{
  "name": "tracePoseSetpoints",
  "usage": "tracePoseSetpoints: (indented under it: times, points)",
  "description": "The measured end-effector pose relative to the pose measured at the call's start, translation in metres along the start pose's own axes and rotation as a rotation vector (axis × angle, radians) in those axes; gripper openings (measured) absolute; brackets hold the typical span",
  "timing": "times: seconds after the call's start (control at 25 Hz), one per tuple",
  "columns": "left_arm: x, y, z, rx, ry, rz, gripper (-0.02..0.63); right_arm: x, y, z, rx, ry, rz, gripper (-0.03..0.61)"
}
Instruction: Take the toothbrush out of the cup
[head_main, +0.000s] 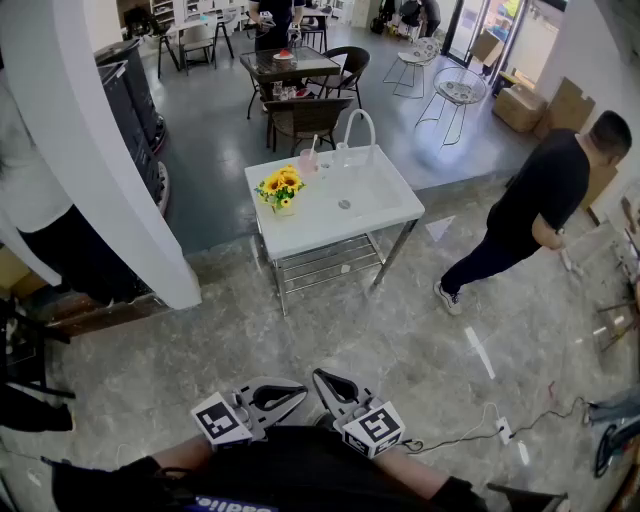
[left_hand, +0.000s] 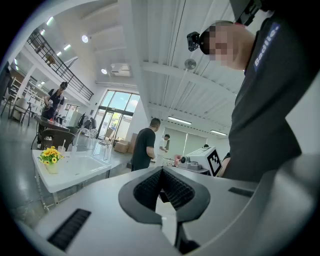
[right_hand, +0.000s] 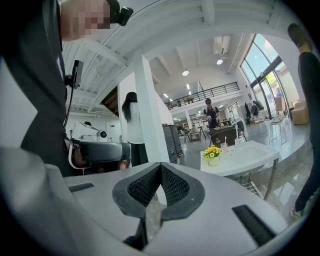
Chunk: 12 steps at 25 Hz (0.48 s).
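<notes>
A pink cup (head_main: 307, 161) with a toothbrush (head_main: 313, 144) standing in it sits at the back edge of a white sink table (head_main: 340, 226), far ahead of me across the floor. The cup (right_hand: 224, 146) shows small in the right gripper view, and the cup (left_hand: 61, 148) is tiny in the left gripper view. Both grippers are held close to my body at the bottom of the head view, a long way from the table. My left gripper (head_main: 298, 393) is shut and holds nothing. My right gripper (head_main: 320, 378) is also shut with nothing between its pads.
Sunflowers in a small pot (head_main: 281, 189) and an arched faucet (head_main: 358, 126) stand on the table. A person in black (head_main: 540, 200) walks at the right. A white pillar (head_main: 90, 150) rises at the left. A cable (head_main: 470, 426) lies on the floor; chairs stand behind the table.
</notes>
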<state>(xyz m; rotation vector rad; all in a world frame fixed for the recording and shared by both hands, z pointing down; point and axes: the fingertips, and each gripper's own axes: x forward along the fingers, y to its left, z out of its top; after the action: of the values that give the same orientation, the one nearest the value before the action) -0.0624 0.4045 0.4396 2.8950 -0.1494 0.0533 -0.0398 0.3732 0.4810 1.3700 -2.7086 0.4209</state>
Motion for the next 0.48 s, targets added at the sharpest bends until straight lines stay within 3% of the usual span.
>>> tracePoseSetpoints:
  times: [0.48]
  points:
    - [0.0028,0.0024,-0.0014,0.000,0.002,0.009,-0.001,-0.0005,-0.0037,-0.0018,-0.008,0.007,0.011,0.011]
